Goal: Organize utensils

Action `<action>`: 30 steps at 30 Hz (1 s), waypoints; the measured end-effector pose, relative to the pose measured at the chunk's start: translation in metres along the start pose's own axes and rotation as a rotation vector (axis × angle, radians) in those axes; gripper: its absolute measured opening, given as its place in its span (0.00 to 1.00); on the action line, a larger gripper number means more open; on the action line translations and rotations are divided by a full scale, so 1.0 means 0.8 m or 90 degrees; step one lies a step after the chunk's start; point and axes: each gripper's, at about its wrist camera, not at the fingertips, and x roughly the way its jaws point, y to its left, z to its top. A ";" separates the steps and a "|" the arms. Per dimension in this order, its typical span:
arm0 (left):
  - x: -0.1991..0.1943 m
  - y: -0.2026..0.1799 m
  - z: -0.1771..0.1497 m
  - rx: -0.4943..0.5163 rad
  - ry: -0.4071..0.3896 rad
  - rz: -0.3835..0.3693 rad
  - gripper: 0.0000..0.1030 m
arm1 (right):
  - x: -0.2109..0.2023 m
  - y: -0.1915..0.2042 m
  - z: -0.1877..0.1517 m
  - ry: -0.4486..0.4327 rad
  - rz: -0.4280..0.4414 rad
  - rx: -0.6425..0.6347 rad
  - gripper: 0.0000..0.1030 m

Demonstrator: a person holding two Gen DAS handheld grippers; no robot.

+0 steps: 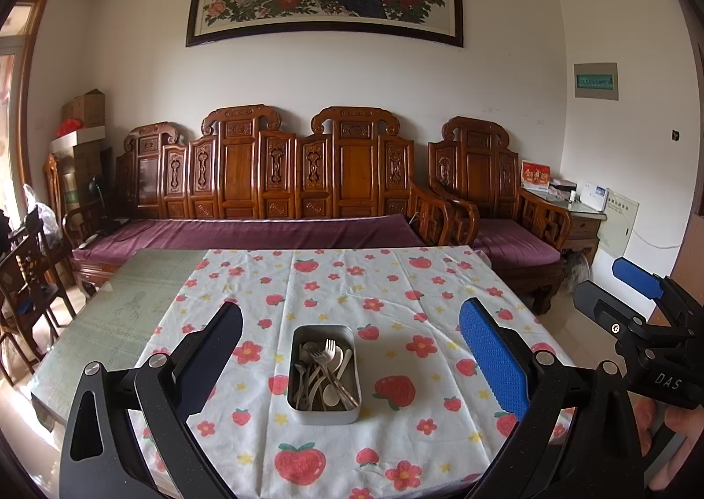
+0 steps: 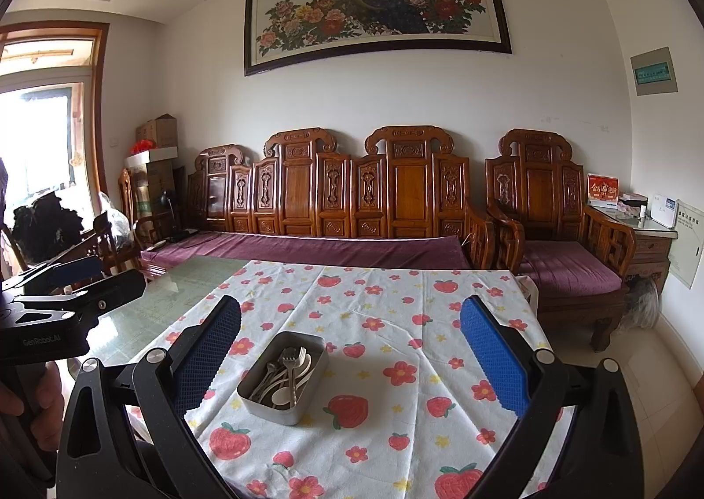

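Note:
A rectangular metal tin (image 1: 324,413) stands on the strawberry-print tablecloth (image 1: 396,279), holding several forks and spoons (image 1: 323,371). It also shows in the right wrist view (image 2: 281,409), with the utensils (image 2: 286,371) inside. My left gripper (image 1: 352,349) is open and empty, held above the table with the tin between its fingers in view. My right gripper (image 2: 352,349) is open and empty, a little right of the tin. The right gripper shows at the right edge of the left wrist view (image 1: 616,292), and the left gripper at the left edge of the right wrist view (image 2: 83,279).
The cloth covers the right part of a glass-topped table (image 1: 110,314). A carved wooden sofa with purple cushions (image 1: 264,230) stands behind the table, an armchair (image 1: 506,230) to its right. Wooden chairs (image 1: 26,279) stand at the left.

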 end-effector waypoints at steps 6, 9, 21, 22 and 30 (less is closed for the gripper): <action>0.000 -0.001 0.001 0.000 0.000 0.000 0.93 | 0.000 -0.001 0.001 0.001 0.000 0.000 0.98; 0.000 -0.001 0.001 0.000 0.000 0.000 0.93 | 0.000 -0.001 0.001 0.000 0.000 -0.001 0.98; -0.004 -0.004 -0.001 0.002 -0.003 -0.005 0.93 | 0.000 0.000 0.001 0.000 0.001 -0.001 0.98; -0.004 -0.004 -0.001 0.002 -0.004 -0.005 0.93 | 0.000 0.000 0.000 0.000 0.001 -0.001 0.98; -0.007 -0.003 -0.002 0.000 -0.003 -0.008 0.93 | 0.000 0.001 -0.001 -0.001 0.001 0.000 0.98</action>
